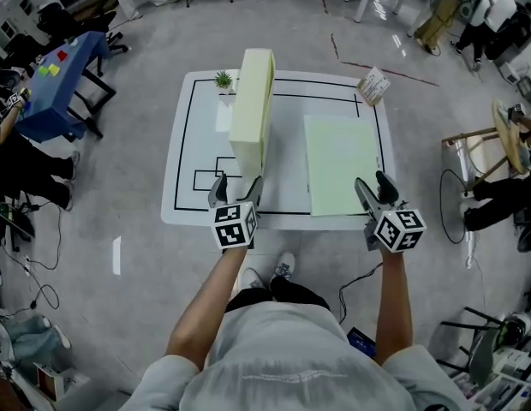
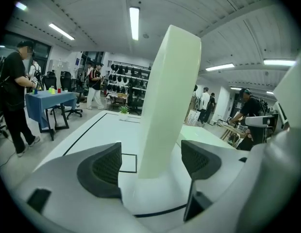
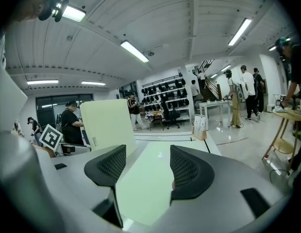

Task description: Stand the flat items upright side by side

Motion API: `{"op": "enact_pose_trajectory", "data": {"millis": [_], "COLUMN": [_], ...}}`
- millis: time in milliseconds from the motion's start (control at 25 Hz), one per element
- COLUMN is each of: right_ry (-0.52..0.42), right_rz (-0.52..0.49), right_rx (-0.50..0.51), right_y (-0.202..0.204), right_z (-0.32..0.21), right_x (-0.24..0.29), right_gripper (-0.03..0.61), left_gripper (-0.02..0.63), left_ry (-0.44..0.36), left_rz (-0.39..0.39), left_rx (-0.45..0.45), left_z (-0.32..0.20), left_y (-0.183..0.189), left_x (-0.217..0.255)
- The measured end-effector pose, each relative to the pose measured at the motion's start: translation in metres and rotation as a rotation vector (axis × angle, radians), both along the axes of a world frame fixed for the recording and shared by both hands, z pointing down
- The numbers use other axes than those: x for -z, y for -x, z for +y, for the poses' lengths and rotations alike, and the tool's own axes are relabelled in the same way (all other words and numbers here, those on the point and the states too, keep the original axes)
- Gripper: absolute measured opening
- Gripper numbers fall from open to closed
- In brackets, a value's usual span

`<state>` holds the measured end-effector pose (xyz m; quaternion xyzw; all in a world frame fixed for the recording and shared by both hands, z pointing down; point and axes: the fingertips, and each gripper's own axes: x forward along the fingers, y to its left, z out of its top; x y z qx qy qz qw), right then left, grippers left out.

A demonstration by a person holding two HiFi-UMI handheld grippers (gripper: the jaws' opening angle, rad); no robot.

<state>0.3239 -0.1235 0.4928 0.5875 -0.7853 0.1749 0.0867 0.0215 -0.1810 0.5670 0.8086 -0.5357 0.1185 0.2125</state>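
Head view: two grippers at white table's near edge. Left gripper jaws apart, flanking near end of upright pale-green slab, pads clear. Right gripper jaws apart, empty, at near edge of flat slab. Two slabs total, apart. Far edge: one plant, one card stand. Beyond: grey floor, blue table, people cut off.

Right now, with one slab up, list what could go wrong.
1. The upright slab stands on a thin edge with the left gripper open around it, pads clear; it could topple.
2. The flat slab lies flush on the table; the right gripper may slip off its edge.
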Motion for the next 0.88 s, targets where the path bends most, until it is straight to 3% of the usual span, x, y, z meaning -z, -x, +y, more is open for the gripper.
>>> {"op": "enact_pose_trajectory", "data": {"millis": [280,440,640,880], "right_ry": [0.047,0.077,0.082,0.206], "right_rz": [-0.040,-0.047,-0.082,-0.265], "right_rx": [-0.023,0.004,-0.001,0.108], "right_y": [0.000,-0.012,-0.053,-0.104], "right_z": [0.013,0.008,-0.009,-0.036], "right_x": [-0.010,-0.024,-0.043,-0.077], "right_gripper": [0.318,0.332,0.351,0.400], "left_gripper": [0.380,0.380,0.381,0.382], "left_ry": [0.109,0.188,0.287,0.353], "left_rz": [0.066,0.119,0.264,0.468], "left_rx": [-0.063,-0.087,-0.130,-0.251], "left_z": [0.029,0.050,0.060,0.064], "left_y": [0.021,0.011,-0.040,-0.136], "left_x": [-0.010,-0.028,-0.043,-0.036]}}
